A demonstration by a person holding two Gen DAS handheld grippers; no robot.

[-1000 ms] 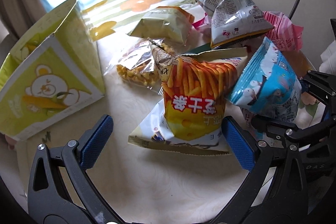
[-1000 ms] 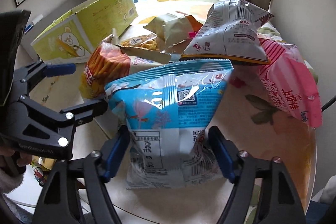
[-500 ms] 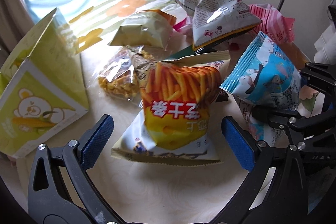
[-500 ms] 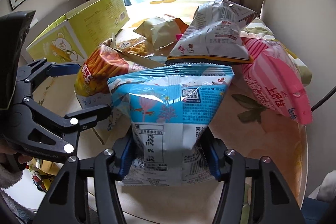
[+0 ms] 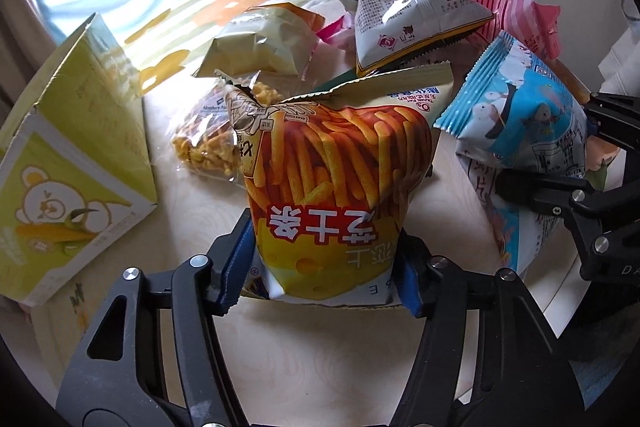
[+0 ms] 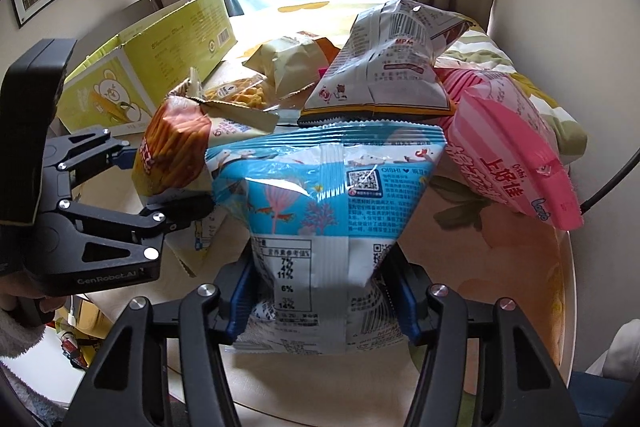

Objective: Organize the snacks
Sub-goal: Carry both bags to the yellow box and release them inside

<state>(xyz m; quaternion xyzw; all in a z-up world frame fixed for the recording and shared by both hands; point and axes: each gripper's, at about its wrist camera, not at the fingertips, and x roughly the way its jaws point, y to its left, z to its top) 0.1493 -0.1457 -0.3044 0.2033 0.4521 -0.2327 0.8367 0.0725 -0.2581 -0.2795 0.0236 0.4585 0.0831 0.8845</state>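
Note:
My left gripper (image 5: 326,273) is shut on the lower end of an orange fries snack bag (image 5: 332,183), which stands upright over a flat white packet. My right gripper (image 6: 320,301) is shut on the bottom of a blue snack bag (image 6: 328,195). That blue bag also shows at the right of the left wrist view (image 5: 524,131), and the fries bag at the left of the right wrist view (image 6: 172,155). Both bags sit at the near side of a snack pile on the round table (image 5: 320,359).
A yellow-green bear carton (image 5: 68,155) lies open at the left. Behind are a clear bag of yellow snacks (image 5: 208,143), a beige bag (image 5: 264,43), a silver bag (image 5: 404,7) and a pink bag (image 6: 508,155). A wall and curtains stand behind the table.
Both grippers have closed: the left one from wide open onto the fries bag, the right one tighter onto the blue bag. Both have moved slightly forward.

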